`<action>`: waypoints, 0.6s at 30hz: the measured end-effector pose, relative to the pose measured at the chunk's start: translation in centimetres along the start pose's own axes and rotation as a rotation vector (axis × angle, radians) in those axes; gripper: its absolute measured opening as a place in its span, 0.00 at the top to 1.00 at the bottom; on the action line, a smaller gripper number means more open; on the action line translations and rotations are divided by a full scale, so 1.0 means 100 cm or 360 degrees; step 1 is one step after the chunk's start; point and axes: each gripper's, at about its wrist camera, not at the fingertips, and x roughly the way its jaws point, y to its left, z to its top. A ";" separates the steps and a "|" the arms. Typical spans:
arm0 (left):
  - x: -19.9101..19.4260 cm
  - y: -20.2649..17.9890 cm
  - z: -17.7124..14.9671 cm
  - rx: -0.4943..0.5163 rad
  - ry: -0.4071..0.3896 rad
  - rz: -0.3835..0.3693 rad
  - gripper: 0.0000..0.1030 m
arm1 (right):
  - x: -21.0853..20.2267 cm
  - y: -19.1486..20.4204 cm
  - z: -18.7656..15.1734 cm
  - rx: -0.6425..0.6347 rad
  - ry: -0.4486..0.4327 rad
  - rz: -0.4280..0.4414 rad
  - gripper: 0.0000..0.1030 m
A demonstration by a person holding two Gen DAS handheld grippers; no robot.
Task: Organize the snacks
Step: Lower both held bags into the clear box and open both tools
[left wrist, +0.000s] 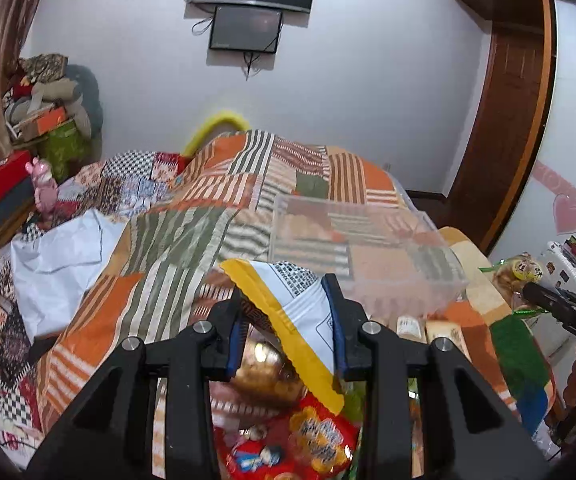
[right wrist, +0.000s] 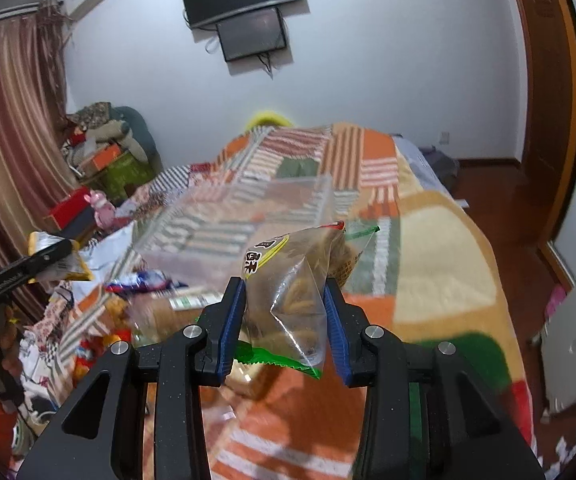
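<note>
My left gripper (left wrist: 286,312) is shut on a white snack packet with a yellow edge (left wrist: 288,300), held above the bed; it also shows in the right wrist view (right wrist: 58,258). My right gripper (right wrist: 284,304) is shut on a clear bag of brown biscuits with green trim (right wrist: 291,280), held in the air; that bag shows at the right of the left wrist view (left wrist: 517,274). A clear plastic bin (left wrist: 351,240) sits on the patchwork bedspread ahead of both grippers, also in the right wrist view (right wrist: 228,216). More snack packets lie below, among them a red one (left wrist: 311,440).
The bed (right wrist: 427,240) fills the middle. A cluttered pile of boxes and bags (left wrist: 44,120) and a red box (left wrist: 4,178) stand at the left by the curtain. A wooden door frame (left wrist: 519,120) is at the right. A white sheet (left wrist: 60,252) lies on the bed's left.
</note>
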 end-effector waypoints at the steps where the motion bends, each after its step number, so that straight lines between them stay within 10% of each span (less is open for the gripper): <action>1: 0.004 -0.003 0.003 0.0007 -0.0002 -0.0001 0.66 | 0.002 0.002 0.003 -0.0001 -0.0012 0.0011 0.65; 18: 0.077 -0.028 0.042 0.0032 0.0073 -0.0076 0.66 | 0.053 0.023 0.029 -0.0037 -0.0049 0.0100 0.65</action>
